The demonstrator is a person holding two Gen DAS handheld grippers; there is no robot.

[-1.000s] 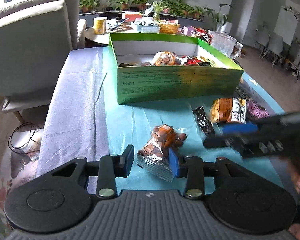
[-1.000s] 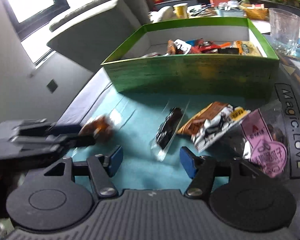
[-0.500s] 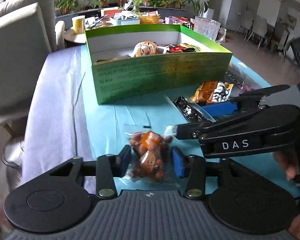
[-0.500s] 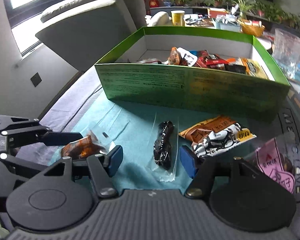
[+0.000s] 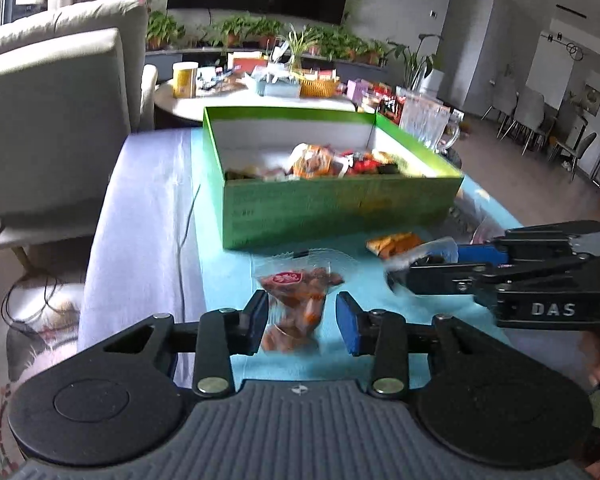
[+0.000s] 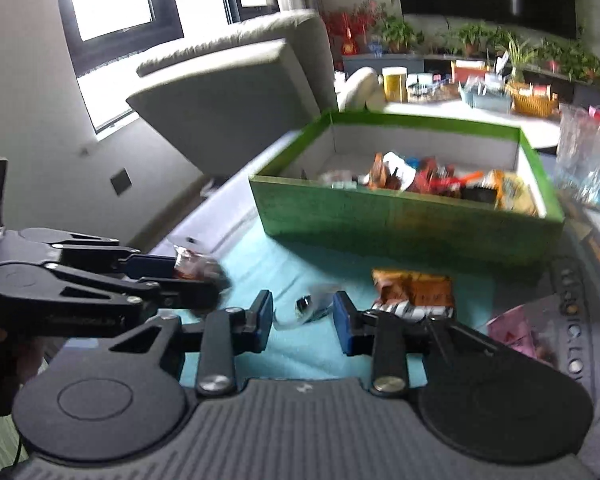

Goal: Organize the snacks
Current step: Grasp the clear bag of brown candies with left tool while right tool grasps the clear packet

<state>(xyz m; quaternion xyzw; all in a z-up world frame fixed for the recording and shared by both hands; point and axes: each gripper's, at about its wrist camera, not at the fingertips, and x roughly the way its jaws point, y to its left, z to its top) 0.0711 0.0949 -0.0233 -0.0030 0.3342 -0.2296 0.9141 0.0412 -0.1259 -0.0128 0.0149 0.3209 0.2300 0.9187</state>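
**Both grippers hold a snack packet just short of the green box**

The left gripper point(image 5: 302, 318) has its fingers pressed on a clear packet of reddish-brown snacks point(image 5: 296, 300), which hangs between the pads above the teal cloth point(image 5: 228, 256), close to the near edge of the table. The packet bears a red label at its top and droops below the pads.

The right gripper point(image 6: 302, 318) has just been closing its jaws, and a small clear packet with a dark snack inside point(image 6: 310, 308) sits between the blue pads point(image 6: 342, 320). The picture is blurred there; the pads appear to press on the wrapper, and in the left wrist view the same packet point(image 5: 424, 258) is seen sticking out beyond the right gripper's fingertips, clear of the cloth.

The green box point(image 5: 340, 204) stands further back on the cloth, near the middle of the table, its near wall facing both grippers. Inside it lie several packets already, heaped toward the near wall and the right-hand side, among them an orange one point(image 5: 312, 160).

On the cloth between the box's near wall and the right gripper lies an orange and black-and-white packet point(image 6: 414, 290). A pink packet point(image 6: 520, 330) lies at the right edge of the table, on a dark mat. A glass mug point(image 6: 584, 156) stands beyond the box's right wall. A grey armchair point(image 5: 52, 120) stands off the table's left edge
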